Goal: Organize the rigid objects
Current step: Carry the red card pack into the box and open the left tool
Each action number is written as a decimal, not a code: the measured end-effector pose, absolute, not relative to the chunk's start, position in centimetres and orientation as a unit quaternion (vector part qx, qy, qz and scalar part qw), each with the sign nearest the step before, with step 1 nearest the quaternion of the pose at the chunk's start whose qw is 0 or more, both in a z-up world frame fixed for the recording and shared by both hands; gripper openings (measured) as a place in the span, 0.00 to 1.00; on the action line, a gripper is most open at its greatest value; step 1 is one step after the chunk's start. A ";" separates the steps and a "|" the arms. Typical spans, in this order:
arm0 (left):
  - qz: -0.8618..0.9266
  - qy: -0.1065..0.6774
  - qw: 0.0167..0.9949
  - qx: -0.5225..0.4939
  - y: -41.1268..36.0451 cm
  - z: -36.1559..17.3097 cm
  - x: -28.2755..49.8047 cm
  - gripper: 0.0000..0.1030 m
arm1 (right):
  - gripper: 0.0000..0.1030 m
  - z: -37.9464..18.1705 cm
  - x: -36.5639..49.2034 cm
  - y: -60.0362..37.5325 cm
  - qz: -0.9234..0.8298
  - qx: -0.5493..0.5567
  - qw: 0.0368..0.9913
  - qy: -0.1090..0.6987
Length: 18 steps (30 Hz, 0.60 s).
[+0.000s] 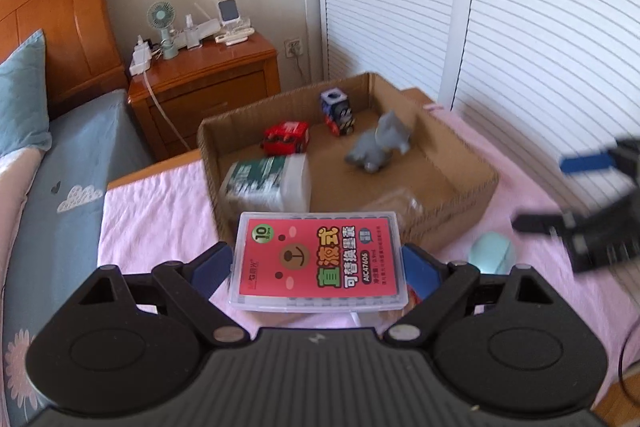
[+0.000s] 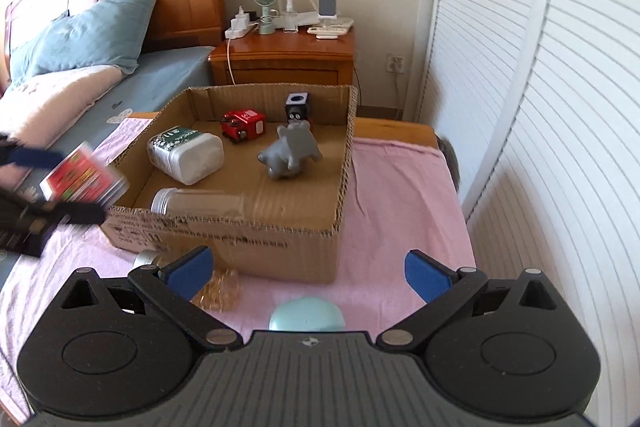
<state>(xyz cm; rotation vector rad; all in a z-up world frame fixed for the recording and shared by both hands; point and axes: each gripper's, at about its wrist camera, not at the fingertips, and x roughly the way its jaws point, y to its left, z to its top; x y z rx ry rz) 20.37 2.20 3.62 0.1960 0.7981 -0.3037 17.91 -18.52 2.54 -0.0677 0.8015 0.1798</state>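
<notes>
The left claw is clenched on the clear refill case, held above the pink-covered table just short of the cardboard box. The case looks light, stiff and slick; gripping its long edges suits it. The right claw stands released over a pale blue egg-shaped object.

Just behind the open right tongs, the pale blue round object is half hidden by the tool body, the clear jar sits partly behind their left pad, and the left tongs blur at the frame's edge.
</notes>
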 end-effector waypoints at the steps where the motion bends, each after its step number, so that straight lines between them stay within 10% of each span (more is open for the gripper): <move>1: -0.144 0.388 0.905 0.095 1.8 3.6 21.0 0.88 | 1.00 2.6 17.5 -18.7 0.086 -0.028 0.917 0.389; 18: -0.132 0.412 0.900 0.053 -3.7 0.5 28.0 0.89 | 1.00 2.7 16.1 -21.1 0.064 -0.001 0.922 0.382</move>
